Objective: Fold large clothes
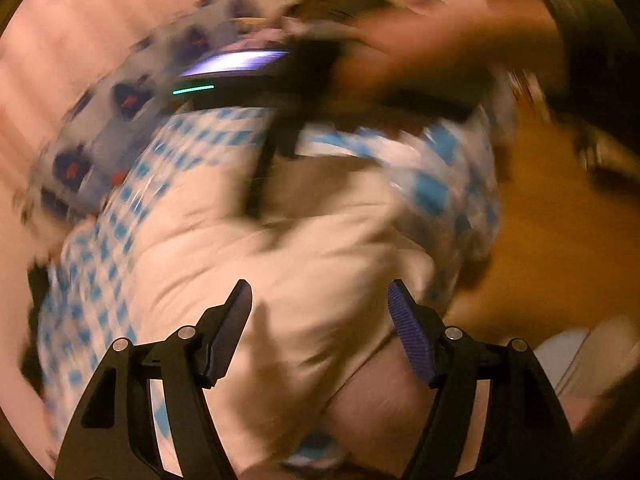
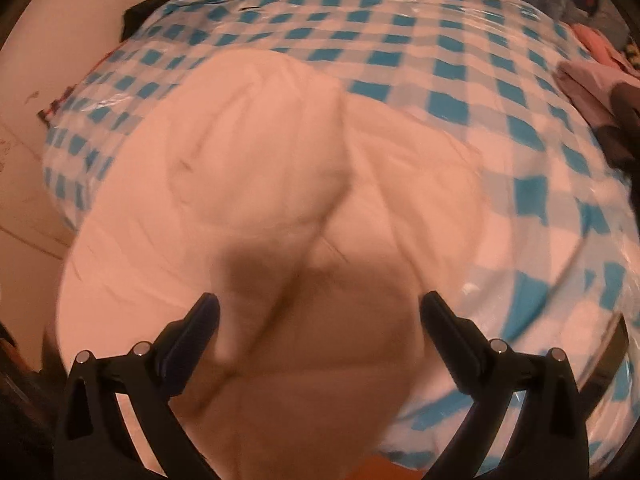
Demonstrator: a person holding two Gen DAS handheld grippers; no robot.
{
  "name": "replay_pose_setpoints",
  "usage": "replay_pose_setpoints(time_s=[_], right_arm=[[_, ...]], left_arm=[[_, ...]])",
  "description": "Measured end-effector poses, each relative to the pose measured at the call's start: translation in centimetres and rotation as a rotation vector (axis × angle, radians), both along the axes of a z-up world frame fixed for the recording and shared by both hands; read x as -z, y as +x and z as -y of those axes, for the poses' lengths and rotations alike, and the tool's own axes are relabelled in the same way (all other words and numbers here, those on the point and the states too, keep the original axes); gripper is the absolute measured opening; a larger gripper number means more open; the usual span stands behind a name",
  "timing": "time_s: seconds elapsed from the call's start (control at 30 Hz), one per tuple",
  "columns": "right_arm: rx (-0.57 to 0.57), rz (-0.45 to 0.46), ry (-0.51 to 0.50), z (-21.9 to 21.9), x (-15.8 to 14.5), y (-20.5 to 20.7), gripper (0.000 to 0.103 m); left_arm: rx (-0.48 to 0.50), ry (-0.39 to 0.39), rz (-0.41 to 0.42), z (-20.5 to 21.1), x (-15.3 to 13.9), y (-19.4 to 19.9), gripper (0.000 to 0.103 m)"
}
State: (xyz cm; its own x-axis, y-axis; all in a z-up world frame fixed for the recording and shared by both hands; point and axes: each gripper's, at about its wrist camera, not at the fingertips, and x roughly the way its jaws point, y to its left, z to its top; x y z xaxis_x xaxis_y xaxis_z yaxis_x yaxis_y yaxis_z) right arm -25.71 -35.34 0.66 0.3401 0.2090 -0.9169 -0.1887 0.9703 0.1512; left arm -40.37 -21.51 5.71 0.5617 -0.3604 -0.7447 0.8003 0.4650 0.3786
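The pale cream garment (image 2: pixel 256 184) lies bunched in a soft heap on the blue-and-white checked plastic cover (image 2: pixel 460 80), near the middle of both views, with a deep crease running down its centre. The left tool (image 1: pixel 320 300) hangs just above the near edge of the cloth with its jaws apart and nothing between them; the right tool (image 2: pixel 320 312) likewise stands wide apart over the heap, gripping nothing. In the left view the right tool's body, with a thin green light, shows blurred at the far side, a hand (image 1: pixel 440 52) around it. By my reading the step in hand is a pause between folds, both tools free (the cloth looks only partly folded). The next move calls for finding a clear edge or corner to pinch, since the bulk hides them.
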Motion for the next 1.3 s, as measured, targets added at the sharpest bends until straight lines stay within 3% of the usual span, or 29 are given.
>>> replay_pose_setpoints(time_s=[0.1, 0.13, 0.23, 0.43, 0.5, 0.57, 0.6, 0.7, 0.8, 0.9, 0.97, 1.07, 1.1, 1.13, 1.2, 1.23, 1.3], right_arm=[[0.043, -0.040, -0.023, 1.7, 1.8, -0.5, 0.096], [0.056, -0.066, -0.038, 2.0, 3.0, -0.6, 0.096], [0.105, -0.093, 0.048, 2.9, 5.3, -0.8, 0.096], [0.201, -0.049, 0.214, 5.0, 6.3, -2.4, 0.096], [0.215, -0.028, 0.215, 5.0, 6.1, -2.6, 0.097], [0.218, 0.015, 0.193, 4.5, 5.7, -3.0, 0.097], [0.215, 0.042, 0.185, 4.1, 5.4, -3.3, 0.096], [0.208, 0.122, 0.175, 2.7, 4.5, -3.6, 0.096], [0.200, 0.206, 0.215, 1.4, 3.2, -2.6, 0.096], [0.167, 0.319, 0.248, -1.3, 0.0, 0.7, 0.096], [0.122, 0.386, 0.269, -3.5, -1.8, 3.4, 0.096], [0.051, 0.450, 0.296, -6.7, -3.0, 8.6, 0.096], [0.029, 0.450, 0.296, -7.9, -2.4, 10.4, 0.096], [0.021, 0.403, 0.270, -9.0, -0.9, 12.5, 0.096], [0.020, 0.217, 0.160, -10.7, 3.9, 15.6, 0.096], [0.030, 0.163, 0.203, -10.5, 6.1, 15.9, 0.096], [0.072, 0.140, 0.317, -9.0, 7.1, 15.1, 0.096]], left_arm=[[-0.226, -0.139, -0.069, -4.5, -1.9, 6.3, 0.068], [-0.304, -0.184, -0.143, -5.9, -1.4, 8.8, 0.068], [-0.381, -0.323, -0.469, -9.0, 1.7, 14.2, 0.068], [-0.579, -0.655, -0.653, -17.7, 1.6, 18.7, 0.068], [-0.612, -0.689, -0.730, -18.6, 3.8, 20.3, 0.077], [-0.584, -0.653, -0.843, -17.1, 7.2, 21.5, 0.078], [-0.568, -0.651, -0.865, -16.3, 8.1, 21.8, 0.086], [-0.512, -0.572, -0.741, -12.9, 7.5, 20.7, 0.087], [-0.476, -0.569, -0.659, -12.3, 5.3, 21.1, 0.085], [-0.488, -0.572, -0.546, -13.4, 2.2, 22.5, 0.079], [-0.515, -0.580, -0.426, -15.1, -0.7, 23.6, 0.078], [-0.578, -0.549, -0.298, -18.0, -2.7, 25.4, 0.078], [-0.598, -0.521, -0.277, -18.5, -2.6, 26.2, 0.078], [-0.624, -0.444, -0.259, -18.9, -1.6, 27.4, 0.078], [-0.677, -0.297, -0.315, -19.6, 1.8, 29.7, 0.078], [-0.705, -0.275, -0.366, -20.4, 3.9, 30.5, 0.078], [-0.679, -0.301, -0.372, -21.5, 4.7, 30.3, 0.080]])
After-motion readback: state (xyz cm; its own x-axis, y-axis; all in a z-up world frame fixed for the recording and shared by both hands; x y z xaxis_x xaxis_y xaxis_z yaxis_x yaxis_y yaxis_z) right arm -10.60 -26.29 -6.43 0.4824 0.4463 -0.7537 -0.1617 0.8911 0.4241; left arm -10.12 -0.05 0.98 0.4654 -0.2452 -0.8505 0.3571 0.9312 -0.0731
